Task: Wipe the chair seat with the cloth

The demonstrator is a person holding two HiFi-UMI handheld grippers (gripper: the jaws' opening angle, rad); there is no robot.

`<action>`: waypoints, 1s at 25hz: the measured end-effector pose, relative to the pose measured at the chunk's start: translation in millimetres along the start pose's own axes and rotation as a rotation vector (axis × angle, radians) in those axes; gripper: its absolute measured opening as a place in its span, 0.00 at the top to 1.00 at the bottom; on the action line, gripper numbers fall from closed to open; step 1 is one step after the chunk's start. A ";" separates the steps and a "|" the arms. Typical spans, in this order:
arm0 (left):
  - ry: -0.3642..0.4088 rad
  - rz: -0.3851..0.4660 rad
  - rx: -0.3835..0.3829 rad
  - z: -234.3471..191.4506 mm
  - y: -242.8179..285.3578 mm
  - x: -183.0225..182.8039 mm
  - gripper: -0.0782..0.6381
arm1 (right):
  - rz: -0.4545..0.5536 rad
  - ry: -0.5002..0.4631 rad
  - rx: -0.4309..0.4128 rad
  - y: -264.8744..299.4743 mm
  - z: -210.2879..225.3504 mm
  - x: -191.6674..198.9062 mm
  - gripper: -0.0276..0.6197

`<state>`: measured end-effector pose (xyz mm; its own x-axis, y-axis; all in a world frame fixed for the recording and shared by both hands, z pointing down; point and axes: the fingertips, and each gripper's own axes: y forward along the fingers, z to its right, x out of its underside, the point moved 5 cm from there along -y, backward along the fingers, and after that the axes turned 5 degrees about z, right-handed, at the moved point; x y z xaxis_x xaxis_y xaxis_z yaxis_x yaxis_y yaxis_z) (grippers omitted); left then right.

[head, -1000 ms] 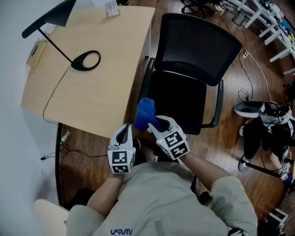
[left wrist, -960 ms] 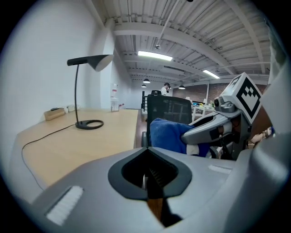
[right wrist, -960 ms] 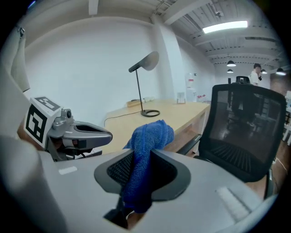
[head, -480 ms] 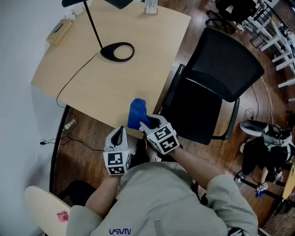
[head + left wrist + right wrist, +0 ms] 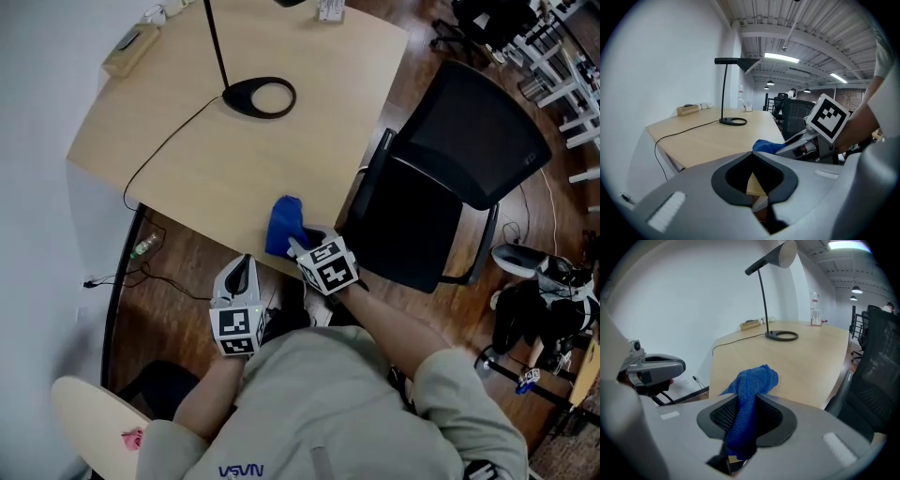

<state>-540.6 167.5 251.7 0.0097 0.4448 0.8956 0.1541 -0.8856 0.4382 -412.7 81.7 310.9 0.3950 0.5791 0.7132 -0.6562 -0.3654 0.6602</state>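
One blue cloth point(image 5: 283, 225), clamped in the right gripper point(image 5: 300, 247), pointed lengthwise over the desk point(image 5: 234, 169) edge; the left gripper point(image 5: 243, 265) sat closed, empty.

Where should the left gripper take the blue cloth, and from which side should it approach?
Probably the bunched free end of the blue terry cloth that sticks out past the right gripper, approached from the left: that end is exposed over the light wooden desk, while the rest is clamped.

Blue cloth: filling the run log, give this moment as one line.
right gripper: jaws shut on blue terry cloth | cloth: over wooden desk edge, off black chair seat | left gripper: shut, empty
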 end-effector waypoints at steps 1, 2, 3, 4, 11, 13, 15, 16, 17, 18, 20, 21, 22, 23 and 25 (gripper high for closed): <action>-0.003 -0.002 0.002 -1.6 0.7 0.1 0.88 | -0.006 0.005 0.005 2.6 1.2 0.4 0.81; -0.005 -0.004 0.004 -2.5 1.2 0.3 0.88 | -0.013 0.008 0.007 4.7 2.0 1.3 0.81; -0.006 -0.004 0.007 -3.1 1.8 0.4 0.88 | -0.019 0.010 0.006 6.7 2.3 2.6 0.81; -0.008 -0.005 0.010 -3.8 2.6 0.4 0.88 | -0.025 0.011 0.003 8.7 2.3 3.5 0.80; -0.026 0.002 0.073 0.0 12.5 0.0 0.88 | -0.013 0.044 -0.007 -0.4 1.3 0.5 0.70; -0.026 0.016 0.103 6.9 17.0 -6.1 0.88 | 0.025 0.061 0.013 -16.8 5.3 -3.2 0.69; -0.017 0.030 0.140 15.0 22.0 -12.9 0.88 | 0.080 0.095 0.045 -38.4 12.1 -7.1 0.69; -0.011 0.036 0.159 19.2 24.3 -16.4 0.88 | 0.111 0.113 0.064 -50.6 16.0 -8.7 0.69; -0.004 0.041 0.177 23.5 26.3 -19.9 0.88 | 0.143 0.128 0.085 -63.5 20.0 -10.0 0.70; 0.003 0.046 0.194 28.6 27.7 -23.7 0.88 | 0.177 0.143 0.108 -77.6 24.4 -10.8 0.71; 0.019 0.060 0.223 41.8 29.1 -32.9 0.88 | 0.248 0.170 0.162 -109.3 34.1 -10.9 0.77; 0.027 0.068 0.238 49.9 29.4 -38.5 0.88 | 0.284 0.182 0.194 -126.4 39.4 -10.5 0.80; 0.035 0.078 0.256 58.7 29.7 -44.6 0.88 | 0.319 0.192 0.228 -143.7 44.7 -10.0 0.83; 0.043 0.088 0.274 67.9 29.8 -51.2 0.88 | 0.356 0.202 0.265 -160.9 49.9 -9.3 0.86; 0.062 0.110 0.314 87.9 28.3 -64.2 0.88 | 0.428 0.224 0.339 -194.7 59.0 -5.9 0.91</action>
<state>-450.0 125.7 199.9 -0.0154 0.3316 0.9433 0.4523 -0.8391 0.3024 -249.3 106.4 192.0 -0.0297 0.4551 0.8899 -0.4707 -0.7918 0.3892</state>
